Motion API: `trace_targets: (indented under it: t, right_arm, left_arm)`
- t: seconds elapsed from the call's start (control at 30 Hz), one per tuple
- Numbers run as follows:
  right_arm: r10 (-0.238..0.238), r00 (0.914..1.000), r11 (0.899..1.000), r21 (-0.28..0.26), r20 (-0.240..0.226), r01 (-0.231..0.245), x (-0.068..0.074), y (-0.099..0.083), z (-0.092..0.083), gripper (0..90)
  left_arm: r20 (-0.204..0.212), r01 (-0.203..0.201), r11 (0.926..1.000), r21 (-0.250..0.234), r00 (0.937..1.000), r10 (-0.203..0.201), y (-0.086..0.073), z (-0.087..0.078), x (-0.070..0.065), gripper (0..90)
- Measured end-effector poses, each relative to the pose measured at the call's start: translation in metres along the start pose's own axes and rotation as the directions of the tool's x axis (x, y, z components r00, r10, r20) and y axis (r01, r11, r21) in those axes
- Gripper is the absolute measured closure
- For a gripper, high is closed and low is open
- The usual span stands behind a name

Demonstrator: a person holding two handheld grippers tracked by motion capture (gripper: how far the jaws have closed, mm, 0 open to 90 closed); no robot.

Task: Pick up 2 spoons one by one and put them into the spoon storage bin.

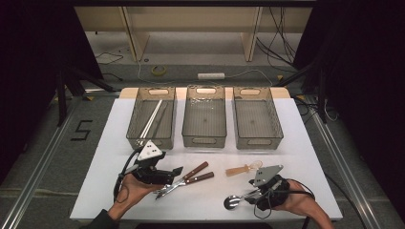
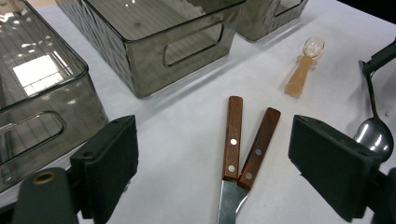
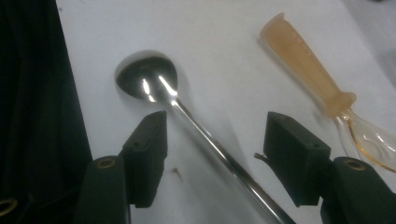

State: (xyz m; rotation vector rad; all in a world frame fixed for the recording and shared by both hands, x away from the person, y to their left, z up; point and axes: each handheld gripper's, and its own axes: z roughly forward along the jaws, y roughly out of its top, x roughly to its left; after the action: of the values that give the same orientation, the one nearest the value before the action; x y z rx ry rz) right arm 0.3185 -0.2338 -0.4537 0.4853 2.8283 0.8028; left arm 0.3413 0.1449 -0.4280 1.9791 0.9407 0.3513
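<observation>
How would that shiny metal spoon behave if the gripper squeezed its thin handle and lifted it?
The metal spoon looks polished, so its narrow round handle might slip or twist between the right gripper pads. It seems stiff, so bending looks unlikely. The bowl end probably weighs more, so it may droop once lifted off the table.

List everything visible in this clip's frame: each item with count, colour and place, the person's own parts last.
bins: three, smoky clear, row at the table's far side
chopsticks: pale sticks, count unclear, in the left bin
wooden-handled utensils: two, brown handles, steel ends, between the left gripper's open jaws
metal spoon: one, silver, handle between the right gripper's jaws, pads apart from it
plastic spoon: one, amber, right of centre
table: one, white
left gripper: black, open
right gripper: black, open
hands: two, near edge
</observation>
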Motion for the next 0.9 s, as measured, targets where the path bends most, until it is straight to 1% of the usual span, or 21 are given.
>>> trace_targets:
  t: [0.17, 0.37, 0.43, 0.5, 0.63, 0.7, 0.83, 0.9]
  right_arm:
    - [-0.031, 0.9995, 0.999, 0.034, -0.003, 0.031, 0.0, 0.0, 0.003, 44.9]
    - [-0.056, 0.9984, 0.997, 0.049, -0.011, 0.057, 0.0, 0.002, 0.005, 51.3]
    - [-0.068, 0.9975, 0.996, 0.06, -0.019, 0.069, 0.001, 0.003, 0.006, 53.4]
    - [-0.082, 0.9965, 0.994, 0.077, -0.017, 0.083, 0.002, 0.004, 0.008, 55.3]
    - [-0.089, 0.996, 0.991, 0.104, -0.008, 0.09, 0.0, 0.003, 0.011, 57.9]
    - [-0.098, 0.9951, 0.988, 0.122, 0.003, 0.097, -0.001, 0.003, 0.012, 59.3]
    - [-0.1, 0.9949, 0.985, 0.138, 0.003, 0.099, -0.001, 0.004, 0.014, 63.0]
    - [-0.11, 0.994, 0.984, 0.142, -0.001, 0.109, -0.001, 0.004, 0.014, 64.4]
  left_arm:
    - [0.005, 0.0, 1.0, -0.001, 1.0, 0.0, -0.002, -0.002, 0.0, 15.5]
    - [0.002, -0.002, 0.9999, -0.014, 1.0, 0.002, -0.004, -0.005, 0.0, 15.5]
    - [-0.001, -0.007, 0.9999, -0.013, 1.0, 0.007, -0.005, -0.005, -0.001, 15.5]
    - [0.002, -0.006, 0.9998, -0.017, 1.0, 0.006, -0.005, -0.006, -0.001, 15.5]
    - [0.0, -0.01, 0.9997, -0.021, 1.0, 0.01, -0.007, -0.007, -0.001, 15.5]
    - [-0.001, -0.008, 0.9998, -0.019, 1.0, 0.008, -0.007, -0.007, 0.0, 15.5]
    - [-0.001, -0.012, 0.9998, -0.017, 0.9999, 0.012, -0.007, -0.007, -0.002, 15.5]
    - [0.002, -0.015, 0.9998, -0.016, 0.9999, 0.015, -0.007, -0.006, -0.003, 15.5]
